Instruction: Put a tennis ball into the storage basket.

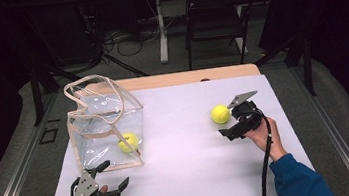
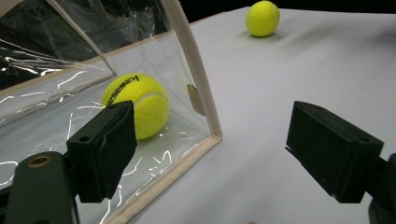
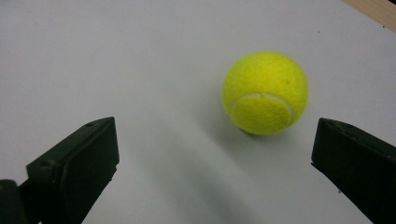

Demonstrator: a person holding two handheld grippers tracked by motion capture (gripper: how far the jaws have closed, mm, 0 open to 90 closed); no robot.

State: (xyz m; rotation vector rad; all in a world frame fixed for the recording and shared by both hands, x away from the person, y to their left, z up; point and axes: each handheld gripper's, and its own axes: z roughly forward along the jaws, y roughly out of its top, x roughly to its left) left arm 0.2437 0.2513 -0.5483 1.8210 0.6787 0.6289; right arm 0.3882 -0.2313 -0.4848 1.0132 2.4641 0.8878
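Nearest the camera, low left of the high view, the left hand-held gripper (image 1: 112,176) sits with jaws spread wide and nothing between them, parked just in front of the clear bag's (image 1: 98,137) near lower corner. In the left gripper view that corner seam falls between its jaws, apart from both, and one tennis ball inside the bag (image 2: 136,105) rests on the bag floor behind the plastic wall. Mid right of the high view, the right hand-held gripper (image 1: 229,119) is also wide open, empty, aimed at the loose tennis ball (image 1: 220,114) on the white table (image 1: 185,157); the ball lies just ahead of the jaws and slightly toward the right one in the right gripper view (image 3: 265,93), not yet touched. Step looks like approach to pick the second ball for bagging. Next move likely needs the right gripper pushed forward to straddle the ball, centred, then closed, lifted and carried over the bag's open top at upper left, while the left steadies the bag.
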